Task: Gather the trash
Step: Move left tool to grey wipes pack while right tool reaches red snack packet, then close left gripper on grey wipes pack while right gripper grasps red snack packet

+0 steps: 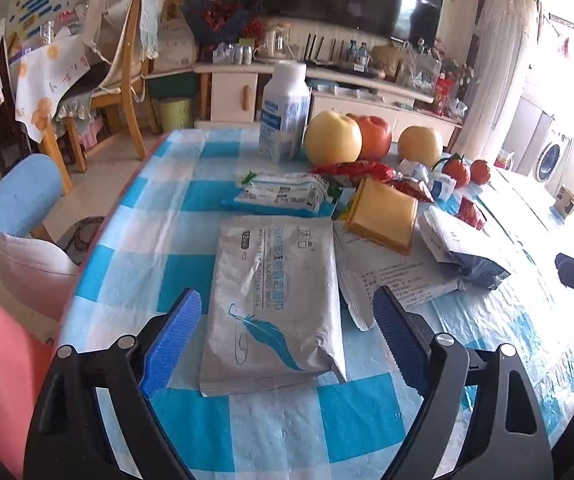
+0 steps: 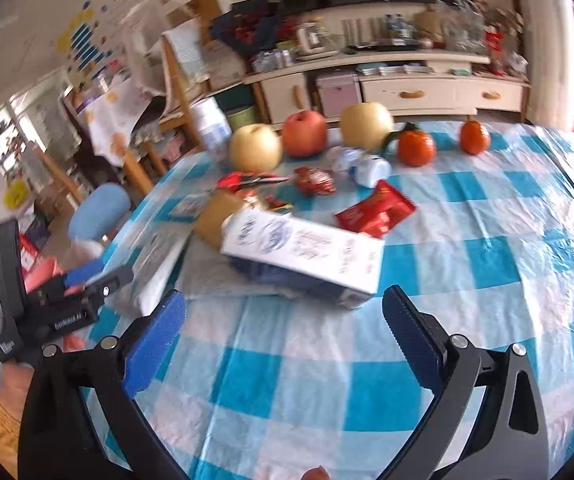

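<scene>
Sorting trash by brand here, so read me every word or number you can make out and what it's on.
"GenRobot.AI": on the body of the left gripper.
Grey wipes pack, milk bottle, white box, paper sheet: printed, but too small or blurred to read.

The table [image 1: 135,216] wore a blue-and-white checked cloth. A grey-white wipes packet [image 1: 275,304] bore a blue feather. The flat packet [image 1: 383,212] was yellow, the wrapper [image 2: 375,210] red, and the tongs' pads [image 1: 175,336] blue.
</scene>
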Demonstrator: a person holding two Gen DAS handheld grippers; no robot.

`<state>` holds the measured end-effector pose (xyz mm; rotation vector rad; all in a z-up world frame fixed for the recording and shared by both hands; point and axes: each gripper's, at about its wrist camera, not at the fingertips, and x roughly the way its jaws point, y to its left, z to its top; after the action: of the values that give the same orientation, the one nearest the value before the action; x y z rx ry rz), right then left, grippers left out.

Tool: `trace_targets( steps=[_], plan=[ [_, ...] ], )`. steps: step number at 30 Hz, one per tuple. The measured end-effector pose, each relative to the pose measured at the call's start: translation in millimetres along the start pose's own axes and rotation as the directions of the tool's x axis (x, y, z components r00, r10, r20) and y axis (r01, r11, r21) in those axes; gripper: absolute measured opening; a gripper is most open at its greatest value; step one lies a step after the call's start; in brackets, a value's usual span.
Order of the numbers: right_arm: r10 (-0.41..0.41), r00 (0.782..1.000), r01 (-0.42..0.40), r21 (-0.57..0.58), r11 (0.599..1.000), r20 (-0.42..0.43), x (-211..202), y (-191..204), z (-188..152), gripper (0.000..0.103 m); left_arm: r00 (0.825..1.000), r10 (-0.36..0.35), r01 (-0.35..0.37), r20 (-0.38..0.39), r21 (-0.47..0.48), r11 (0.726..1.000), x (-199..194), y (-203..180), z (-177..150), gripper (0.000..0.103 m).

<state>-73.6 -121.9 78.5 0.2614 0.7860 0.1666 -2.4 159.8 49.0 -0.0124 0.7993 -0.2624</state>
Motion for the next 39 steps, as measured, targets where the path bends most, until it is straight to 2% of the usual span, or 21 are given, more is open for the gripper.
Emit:
trace_targets(
  steps=[5, 9, 11, 12, 13, 15, 20, 24, 28, 33, 39],
  plan=[
    [-0.045, 0.998, 0.042, 0.091, 0.995, 0.031, 2, -42, 15, 0.099, 0.999, -0.017, 0.016, -0.040, -0.019, 1.000, 16, 4, 5, 0.083],
    [-0.023, 1.000, 0.020, 0.187, 0.982, 0.017, 19, -72, 24, 0.098, 0.997, -0.020, 0.018, -0.074, -0.034, 0.999, 28, 8, 7, 0.083],
    [-0.002, 1.000, 0.001, 0.222, 0.975, 0.006, 30, -82, 29, 0.088, 0.996, -0.027, 0.023, -0.084, -0.043, 0.999, 34, 10, 8, 0.083],
    [0.023, 1.000, -0.021, 0.247, 0.969, -0.005, 37, -88, 31, 0.073, 0.996, -0.028, 0.024, -0.088, -0.046, 0.999, 35, 11, 9, 0.083],
    [0.046, 0.999, -0.040, 0.270, 0.962, -0.015, 43, -93, 33, 0.068, 0.995, -0.031, 0.026, -0.093, -0.050, 0.998, 37, 12, 10, 0.083],
    [0.090, 0.996, -0.078, 0.297, 0.952, -0.027, 55, -99, 37, 0.068, 0.994, -0.039, 0.032, -0.104, -0.066, 0.997, 42, 16, 10, 0.083],
    [0.110, 0.993, -0.097, 0.255, 0.962, -0.037, 76, -99, 49, 0.068, 0.992, -0.058, 0.047, -0.114, -0.094, 0.994, 51, 20, 13, 0.083],
    [0.072, 0.997, -0.062, 0.205, 0.977, -0.042, 89, -101, 55, 0.068, 0.990, -0.072, 0.058, -0.120, -0.114, 0.992, 57, 22, 16, 0.083],
    [0.087, 0.995, -0.075, 0.201, 0.977, -0.049, 103, -107, 58, 0.061, 0.990, -0.076, 0.062, -0.121, -0.116, 0.991, 58, 20, 17, 0.083],
    [0.096, 0.993, -0.086, 0.153, 0.984, -0.061, 113, -101, 59, 0.059, 0.986, -0.102, 0.087, -0.134, -0.114, 0.990, 56, 16, 18, 0.084],
    [0.104, 0.991, -0.095, 0.114, 0.989, -0.080, 122, -98, 59, 0.059, 0.976, -0.095, 0.078, -0.198, -0.090, 0.993, 64, 9, 14, 0.091]
  ],
)
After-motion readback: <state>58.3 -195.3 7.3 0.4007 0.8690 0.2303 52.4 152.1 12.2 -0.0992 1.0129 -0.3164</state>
